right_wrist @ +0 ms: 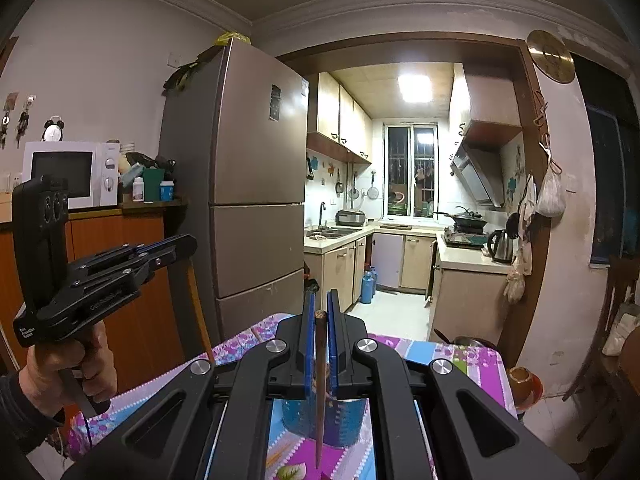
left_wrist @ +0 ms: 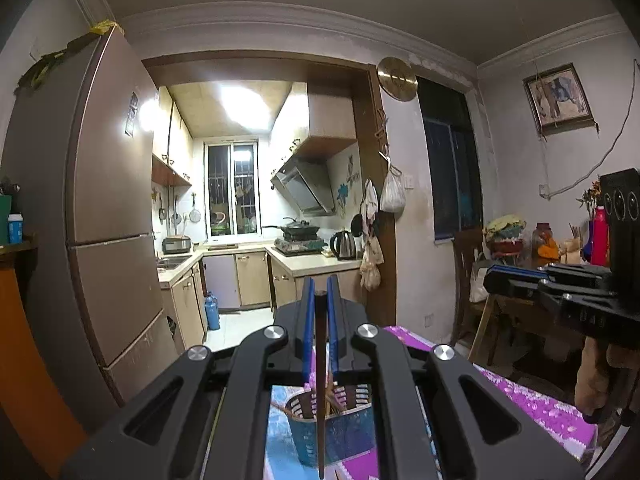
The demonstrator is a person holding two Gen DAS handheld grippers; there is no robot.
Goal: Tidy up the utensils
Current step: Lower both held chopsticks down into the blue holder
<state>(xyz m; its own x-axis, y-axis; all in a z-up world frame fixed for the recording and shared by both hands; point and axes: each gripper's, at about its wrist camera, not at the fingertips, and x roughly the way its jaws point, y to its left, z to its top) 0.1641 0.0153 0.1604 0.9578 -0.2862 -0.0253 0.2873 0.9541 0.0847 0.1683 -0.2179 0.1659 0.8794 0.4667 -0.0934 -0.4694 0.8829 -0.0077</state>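
Note:
My left gripper (left_wrist: 320, 284) is shut on a dark brown chopstick (left_wrist: 320, 364) that hangs straight down between its blue pads. Below its tip stands a blue slotted utensil holder (left_wrist: 344, 436) with several wooden utensils in it. My right gripper (right_wrist: 320, 300) is shut on a second dark chopstick (right_wrist: 319, 384), which also hangs tip-down over the same blue holder (right_wrist: 348, 420). Both grippers are held level, well above the table. Each shows in the other's view: the right gripper (left_wrist: 492, 276) at the right, the left gripper (right_wrist: 186, 246) at the left with a hand on its grip.
The holder stands on a table with a purple and blue flowered cloth (right_wrist: 464, 360). A brown bowl (right_wrist: 524, 384) sits past the cloth's right edge. A tall fridge (right_wrist: 256, 184) stands beyond the table, beside an orange cabinet bearing a microwave (right_wrist: 68, 172). A cluttered side table (left_wrist: 540, 248) is at right.

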